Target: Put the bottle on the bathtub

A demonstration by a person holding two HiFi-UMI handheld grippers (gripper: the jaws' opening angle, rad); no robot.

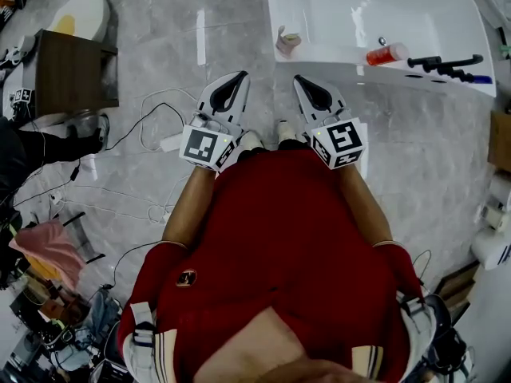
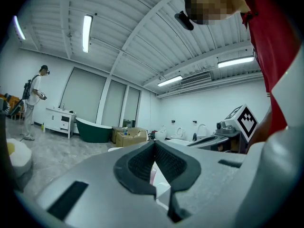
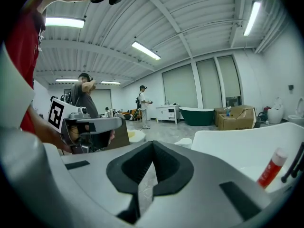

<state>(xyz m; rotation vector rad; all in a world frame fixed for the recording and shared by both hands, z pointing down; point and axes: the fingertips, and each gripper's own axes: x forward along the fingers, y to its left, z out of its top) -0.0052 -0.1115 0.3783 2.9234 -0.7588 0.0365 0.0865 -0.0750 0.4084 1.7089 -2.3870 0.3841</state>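
Observation:
A red bottle with a white cap lies on its side on the front rim of the white bathtub, beside a black faucet. In the right gripper view the bottle shows at the right on the tub. My left gripper and right gripper are held close to my body, short of the tub, both pointing toward it. Each is shut with nothing between its pads. In its own view the left gripper has its tips together, and so has the right gripper.
A small pinkish container stands at the tub's left front corner. A dark wooden cabinet, cables and a power strip lie on the floor to the left. A green bathtub, cardboard boxes and other people are farther off.

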